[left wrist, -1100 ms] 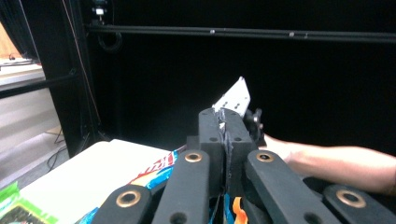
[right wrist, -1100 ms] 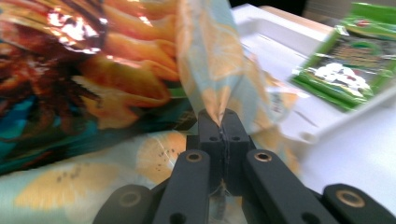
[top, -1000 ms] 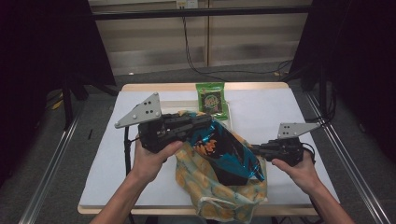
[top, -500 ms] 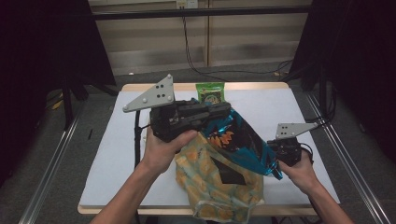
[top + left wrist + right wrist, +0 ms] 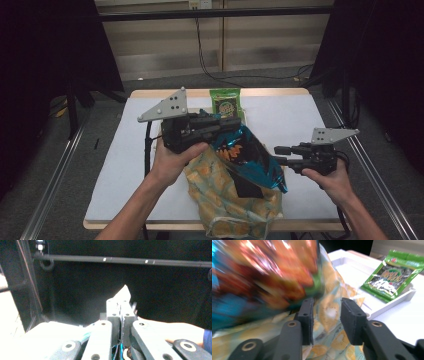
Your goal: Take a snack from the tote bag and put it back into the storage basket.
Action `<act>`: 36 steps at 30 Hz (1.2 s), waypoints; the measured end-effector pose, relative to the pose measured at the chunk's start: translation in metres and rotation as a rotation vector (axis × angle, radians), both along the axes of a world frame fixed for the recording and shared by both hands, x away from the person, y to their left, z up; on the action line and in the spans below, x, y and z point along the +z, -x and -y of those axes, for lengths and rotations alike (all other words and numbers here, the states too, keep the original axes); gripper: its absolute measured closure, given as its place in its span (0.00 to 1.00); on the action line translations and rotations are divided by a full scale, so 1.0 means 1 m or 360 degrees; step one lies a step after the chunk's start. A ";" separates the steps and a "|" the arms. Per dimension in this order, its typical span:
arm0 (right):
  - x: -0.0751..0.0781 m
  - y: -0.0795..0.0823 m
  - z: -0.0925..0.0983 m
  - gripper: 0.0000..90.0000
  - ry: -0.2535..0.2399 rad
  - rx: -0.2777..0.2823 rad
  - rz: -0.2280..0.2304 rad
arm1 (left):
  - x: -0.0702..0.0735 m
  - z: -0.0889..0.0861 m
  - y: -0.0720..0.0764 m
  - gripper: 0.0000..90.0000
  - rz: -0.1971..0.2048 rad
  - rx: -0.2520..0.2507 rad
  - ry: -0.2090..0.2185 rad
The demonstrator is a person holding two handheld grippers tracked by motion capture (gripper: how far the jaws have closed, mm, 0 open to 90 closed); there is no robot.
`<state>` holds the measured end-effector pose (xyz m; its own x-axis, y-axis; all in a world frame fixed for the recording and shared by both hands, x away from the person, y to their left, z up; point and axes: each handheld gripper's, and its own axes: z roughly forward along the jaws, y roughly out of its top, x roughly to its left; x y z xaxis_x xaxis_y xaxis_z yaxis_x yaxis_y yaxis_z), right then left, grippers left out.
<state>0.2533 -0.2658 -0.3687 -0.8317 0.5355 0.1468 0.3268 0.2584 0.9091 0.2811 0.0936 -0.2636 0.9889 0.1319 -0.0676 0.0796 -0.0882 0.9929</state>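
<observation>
The right hand-held gripper (image 5: 277, 155) has just opened and let go of the chip bag (image 5: 250, 157). The left hand-held gripper (image 5: 235, 122), mid-frame, pinches it tight above the yellow bag (image 5: 225, 210).

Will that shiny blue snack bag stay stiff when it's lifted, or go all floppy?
Probably floppy: the blue snack bag hangs creased and sagging from the left gripper, pinched at one edge. It likely feels light, since that grip alone carries it. Its glossy foil may be slippery.

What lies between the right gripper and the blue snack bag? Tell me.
Nothing lies there: in the high view, the right gripper, jaws open, points at the blue snack bag across a short bare stretch of white table.
</observation>
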 end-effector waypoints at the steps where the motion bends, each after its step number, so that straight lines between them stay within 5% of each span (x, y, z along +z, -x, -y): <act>1: 0.003 0.003 -0.001 0.67 -0.0015 0.0009 0.0011 | -0.010 -0.006 0.000 0.99 -0.0025 0.0008 -0.0019; 8: 0.011 0.009 -0.021 0.69 -0.0031 0.0112 0.0047 | -0.036 -0.033 0.011 0.99 -0.0087 0.0040 -0.0057; 16: 0.015 0.014 -0.050 0.67 -0.0078 0.0286 0.0035 | -0.046 -0.050 0.019 0.98 -0.0147 0.0041 -0.0090; 22: 0.012 0.010 -0.079 0.55 -0.0040 0.0408 0.0018 | -0.045 -0.051 0.024 0.98 -0.0087 0.0039 -0.0145; 30: 0.000 0.008 -0.101 0.46 0.0026 0.0468 0.0000 | -0.048 -0.040 0.024 0.98 -0.0110 0.0014 -0.0134; 36: -0.007 0.010 -0.105 0.63 0.0059 0.0480 0.0000 | -0.048 -0.030 0.025 0.98 -0.0102 -0.0018 -0.0146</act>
